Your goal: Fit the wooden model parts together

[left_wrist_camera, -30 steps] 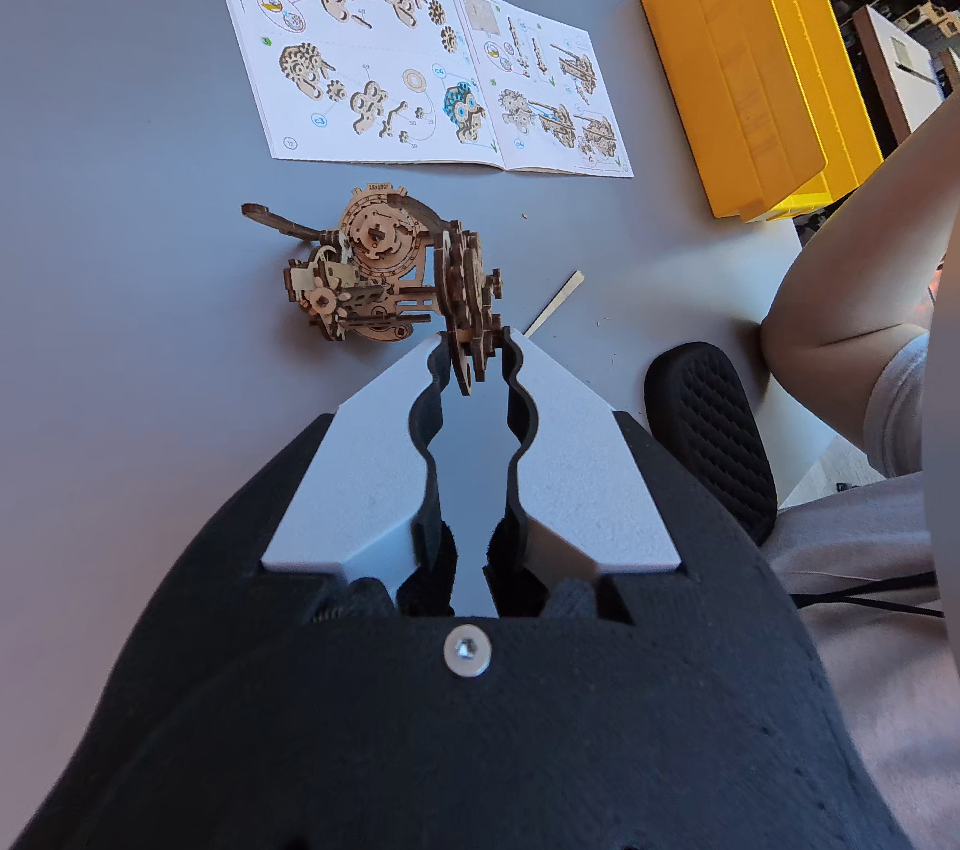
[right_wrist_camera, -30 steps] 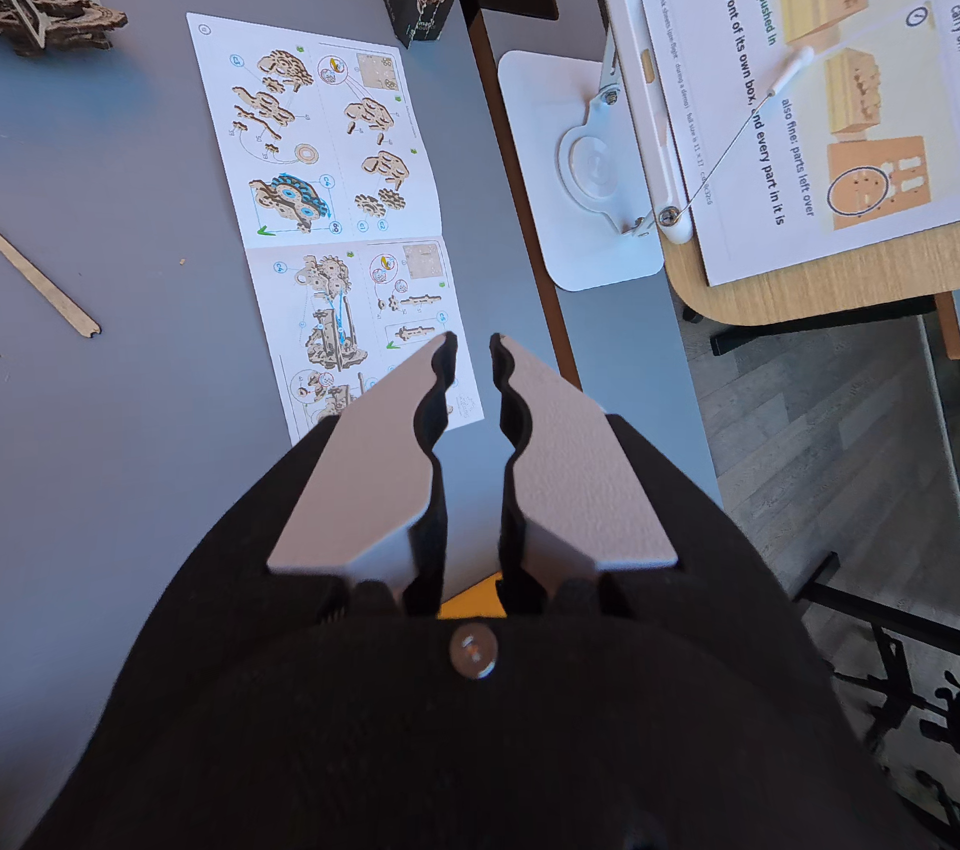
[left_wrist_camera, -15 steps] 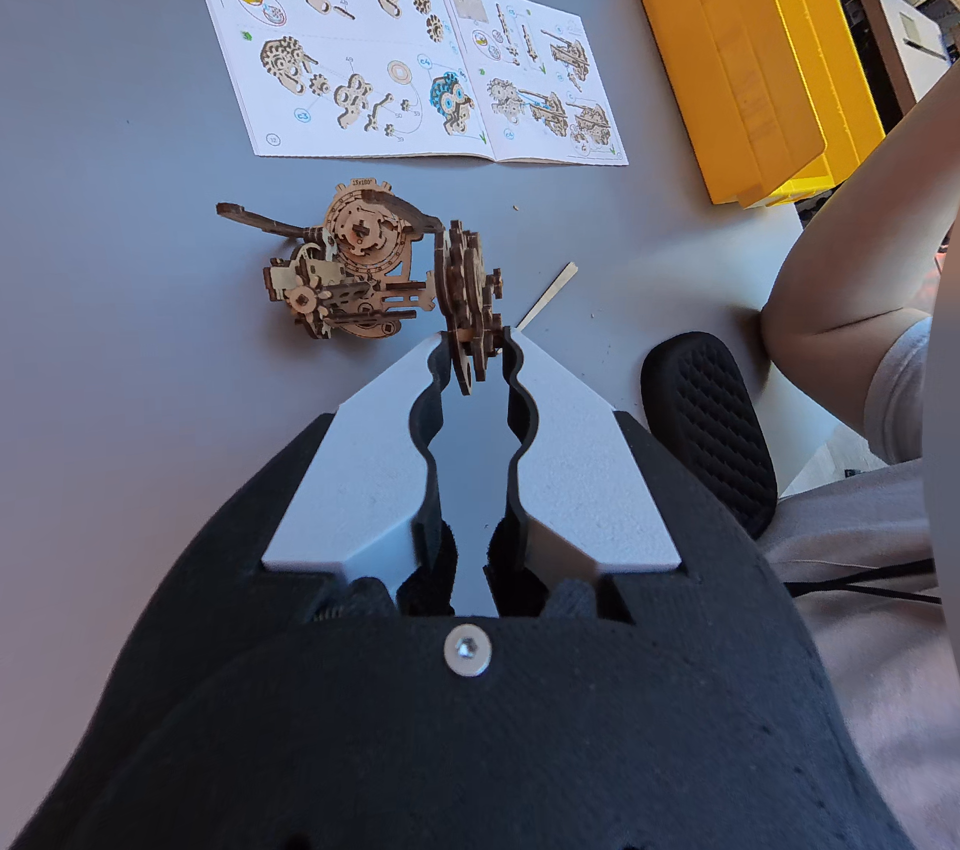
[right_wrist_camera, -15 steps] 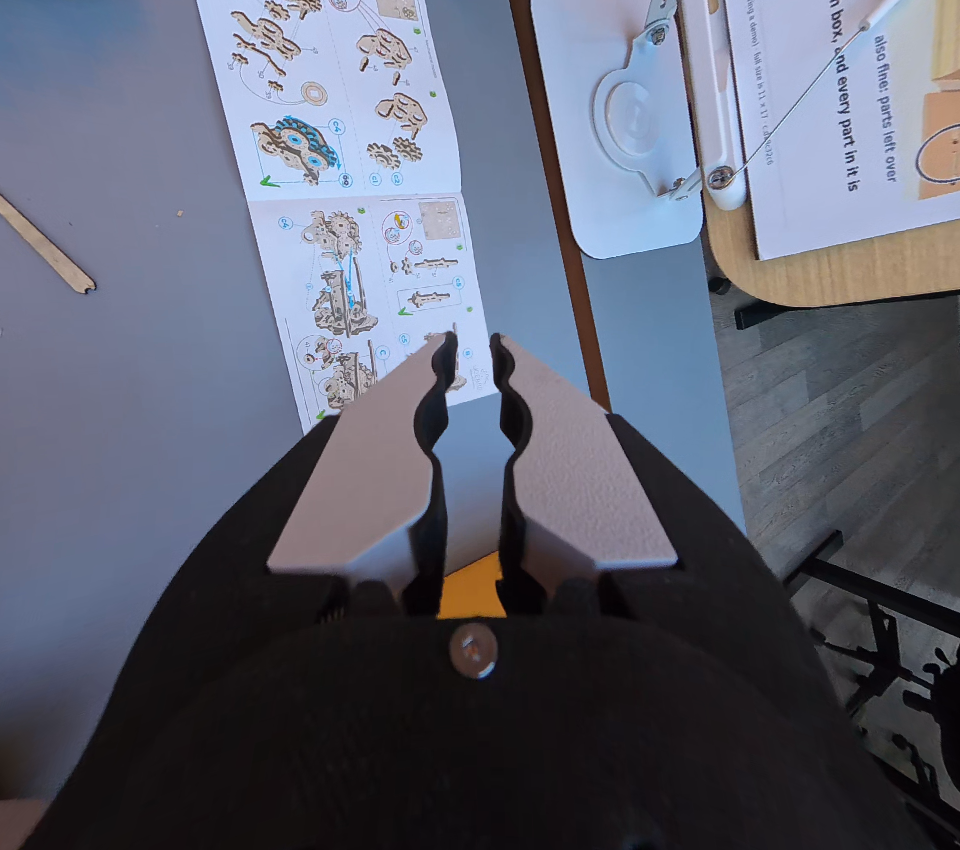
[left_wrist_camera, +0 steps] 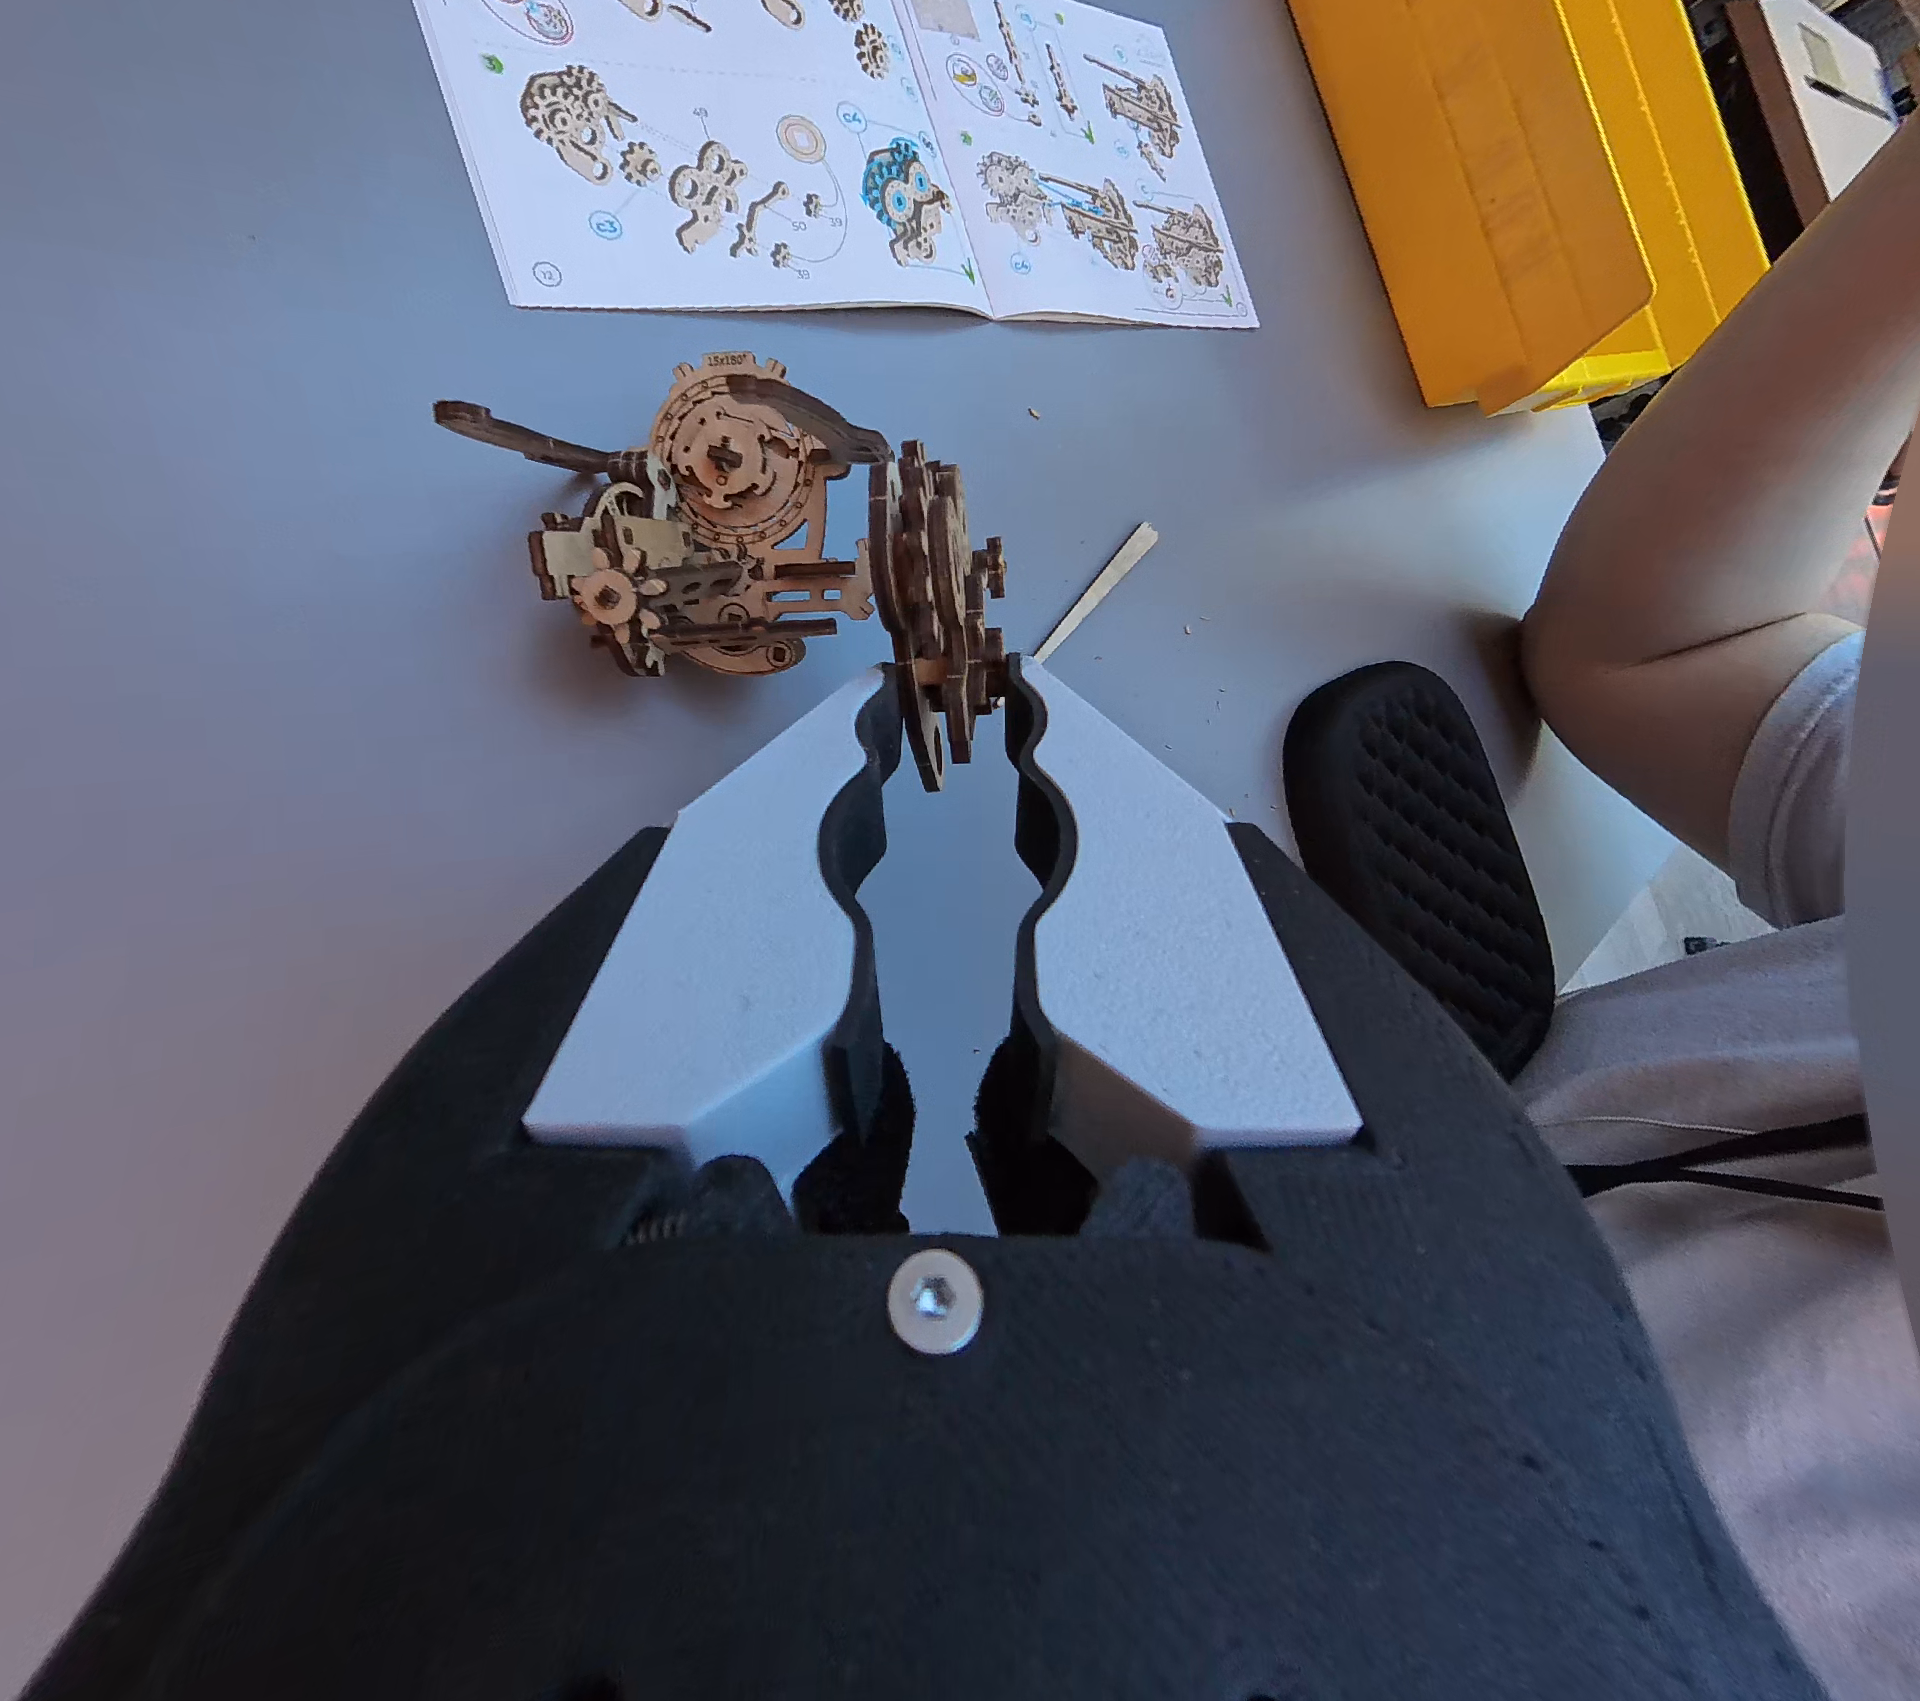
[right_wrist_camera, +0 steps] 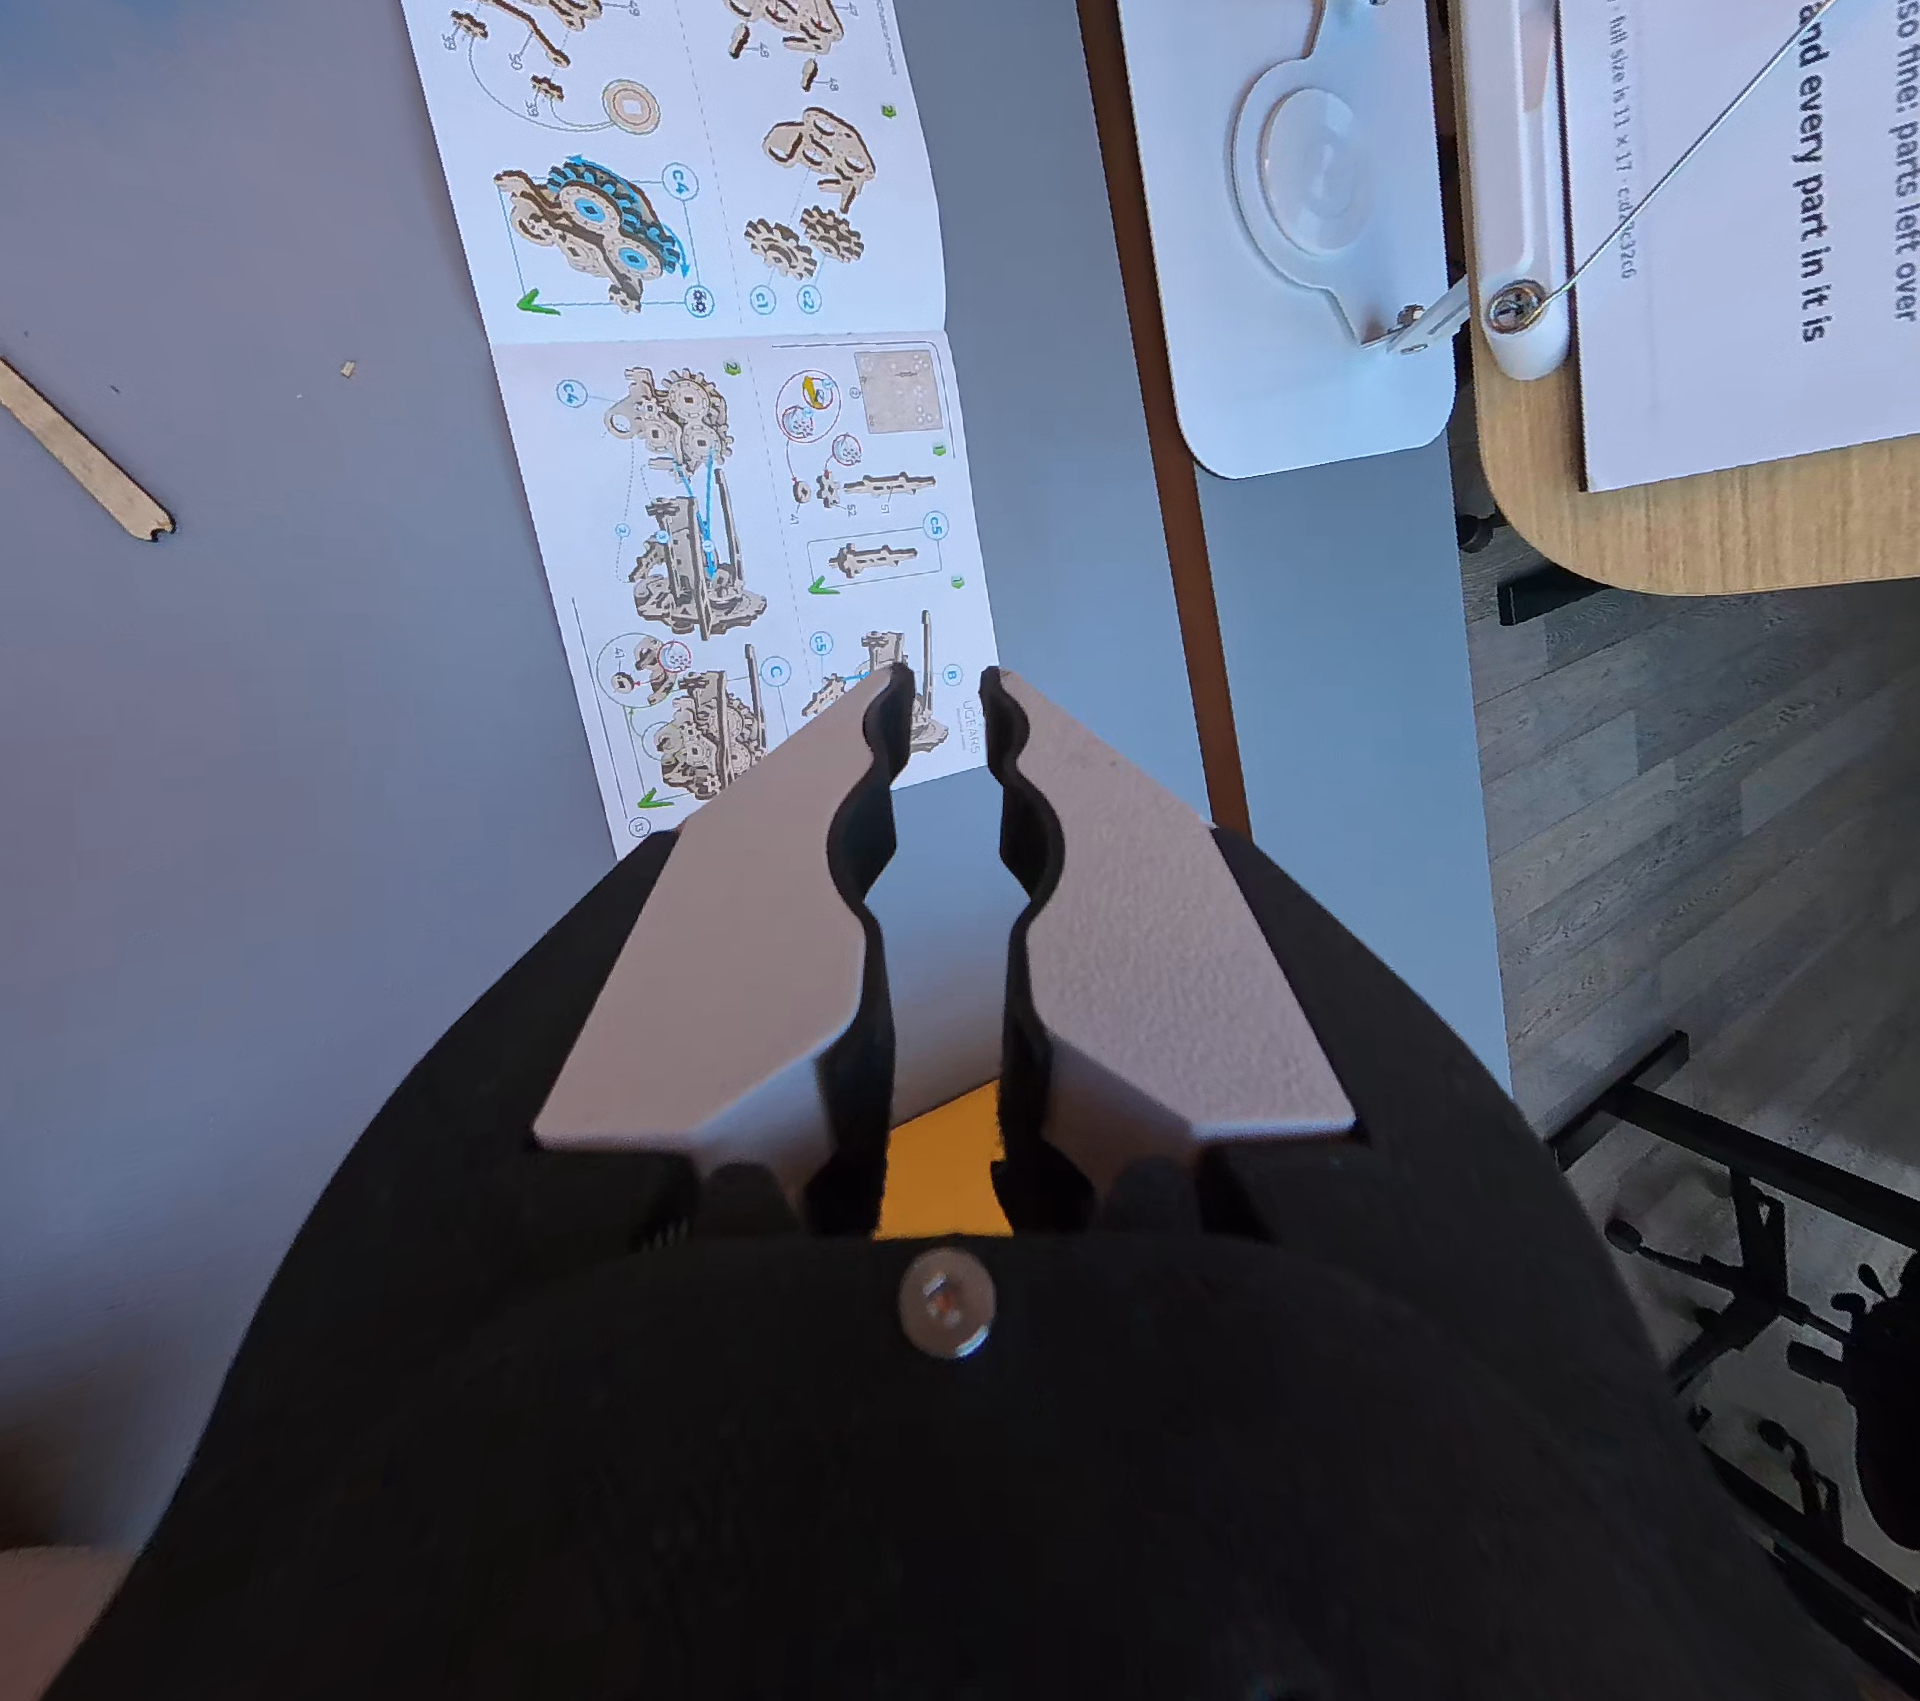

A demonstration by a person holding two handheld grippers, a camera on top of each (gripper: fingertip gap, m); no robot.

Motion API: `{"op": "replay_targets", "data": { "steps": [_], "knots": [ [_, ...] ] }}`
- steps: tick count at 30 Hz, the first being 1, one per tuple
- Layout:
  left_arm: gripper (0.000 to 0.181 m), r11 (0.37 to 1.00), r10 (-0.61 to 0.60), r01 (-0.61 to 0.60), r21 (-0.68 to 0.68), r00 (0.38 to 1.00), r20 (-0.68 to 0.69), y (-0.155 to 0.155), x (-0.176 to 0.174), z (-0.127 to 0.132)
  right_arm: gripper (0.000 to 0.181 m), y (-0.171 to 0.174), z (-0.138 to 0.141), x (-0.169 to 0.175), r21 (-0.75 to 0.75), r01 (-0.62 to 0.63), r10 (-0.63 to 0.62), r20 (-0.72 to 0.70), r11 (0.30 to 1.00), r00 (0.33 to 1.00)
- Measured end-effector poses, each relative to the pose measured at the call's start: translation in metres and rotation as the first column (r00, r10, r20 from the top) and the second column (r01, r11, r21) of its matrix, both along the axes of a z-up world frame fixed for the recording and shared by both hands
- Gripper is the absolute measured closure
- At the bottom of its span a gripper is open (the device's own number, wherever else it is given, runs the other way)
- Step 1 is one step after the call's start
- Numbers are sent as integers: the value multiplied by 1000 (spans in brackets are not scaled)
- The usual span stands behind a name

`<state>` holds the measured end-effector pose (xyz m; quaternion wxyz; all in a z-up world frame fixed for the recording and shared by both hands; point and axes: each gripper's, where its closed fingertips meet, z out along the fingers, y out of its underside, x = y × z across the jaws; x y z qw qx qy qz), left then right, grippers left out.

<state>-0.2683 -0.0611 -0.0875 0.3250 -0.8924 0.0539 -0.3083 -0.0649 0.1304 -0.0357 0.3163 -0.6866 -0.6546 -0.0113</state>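
Left hand-held gripper [left_wrist_camera: 943, 683] clamped on upright gear stack [left_wrist_camera: 935, 602], edge-on, long axis away; right hand-held gripper [right_wrist_camera: 948, 683] narrow, empty.

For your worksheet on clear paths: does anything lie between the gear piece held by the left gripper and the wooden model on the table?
Nothing visible does. The gear piece in the left gripper sits right beside the wooden model.

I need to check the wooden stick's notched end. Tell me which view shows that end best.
The right wrist view: the wooden stick lies at the left edge with its notched end in plain sight. In the left wrist view the stick shows only its plain end; the left gripper hides the rest.
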Motion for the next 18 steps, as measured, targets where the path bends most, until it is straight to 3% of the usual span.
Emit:
{"op": "replay_targets", "data": {
  "steps": [18],
  "knots": [
    [163,1000,-4,4,-13,1000,10,2,-1,-4,169,-1,-4,-3,-11,-10,11,11,1000,1000]
  ]
}}
